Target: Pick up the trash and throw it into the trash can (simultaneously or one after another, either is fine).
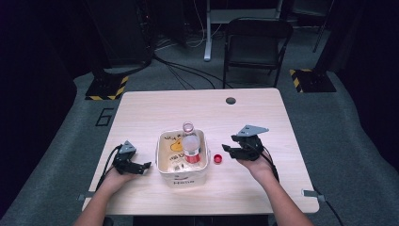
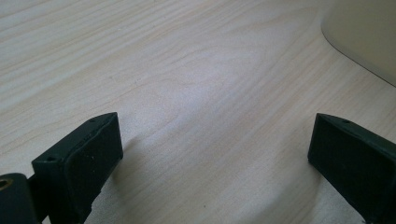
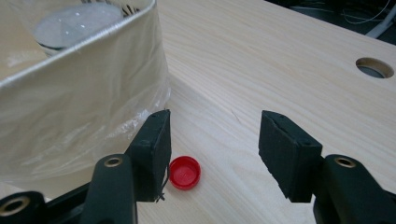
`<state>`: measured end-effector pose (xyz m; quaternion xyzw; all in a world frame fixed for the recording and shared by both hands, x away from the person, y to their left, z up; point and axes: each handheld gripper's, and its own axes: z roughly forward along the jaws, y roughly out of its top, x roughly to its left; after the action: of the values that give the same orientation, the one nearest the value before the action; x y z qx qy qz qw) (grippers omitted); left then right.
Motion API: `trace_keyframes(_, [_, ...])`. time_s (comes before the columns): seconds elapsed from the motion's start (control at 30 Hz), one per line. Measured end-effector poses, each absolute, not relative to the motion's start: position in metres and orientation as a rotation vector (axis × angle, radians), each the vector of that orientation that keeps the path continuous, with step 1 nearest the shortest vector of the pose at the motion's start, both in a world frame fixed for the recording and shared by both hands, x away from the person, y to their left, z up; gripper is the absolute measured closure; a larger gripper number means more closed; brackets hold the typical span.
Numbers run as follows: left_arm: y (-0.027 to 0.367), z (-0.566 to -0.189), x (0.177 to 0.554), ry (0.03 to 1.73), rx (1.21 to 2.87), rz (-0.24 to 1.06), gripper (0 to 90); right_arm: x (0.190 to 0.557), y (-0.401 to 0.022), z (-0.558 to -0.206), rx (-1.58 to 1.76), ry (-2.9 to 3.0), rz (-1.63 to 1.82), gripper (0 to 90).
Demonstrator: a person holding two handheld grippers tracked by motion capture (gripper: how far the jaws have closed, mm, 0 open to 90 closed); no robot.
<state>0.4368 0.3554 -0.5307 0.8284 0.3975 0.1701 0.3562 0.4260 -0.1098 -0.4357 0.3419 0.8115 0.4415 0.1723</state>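
Reaching for the red cap lying on the table just right of the bin, bottle standing inside. Straddling it with the right gripper, jaws apart, nothing pinched yet; next needing centring, lowering, closing. Resting the left gripper wide open, empty.

Bright tabletop, dark surroundings, soft focus
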Motion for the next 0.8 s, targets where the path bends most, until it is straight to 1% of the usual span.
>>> trace_keyframes(0.43, [0.356, -0.530, 0.437, 1.022, 2.147, 0.440, 2.8, 0.429, -0.107, -0.469, 1.009, 2.343, 1.238, 44.1])
trace_keyframes(0.6, [0.356, -0.530, 0.437, 1.022, 2.147, 0.440, 2.8, 0.429, -0.102, -0.474, 1.007, 2.358, 1.227, 44.1])
trace_keyframes(0.8, [0.356, -0.530, 0.437, 1.022, 2.147, 0.439, 2.8, 0.433, -0.089, -0.481, 0.968, 2.398, 1.212, 46.2])
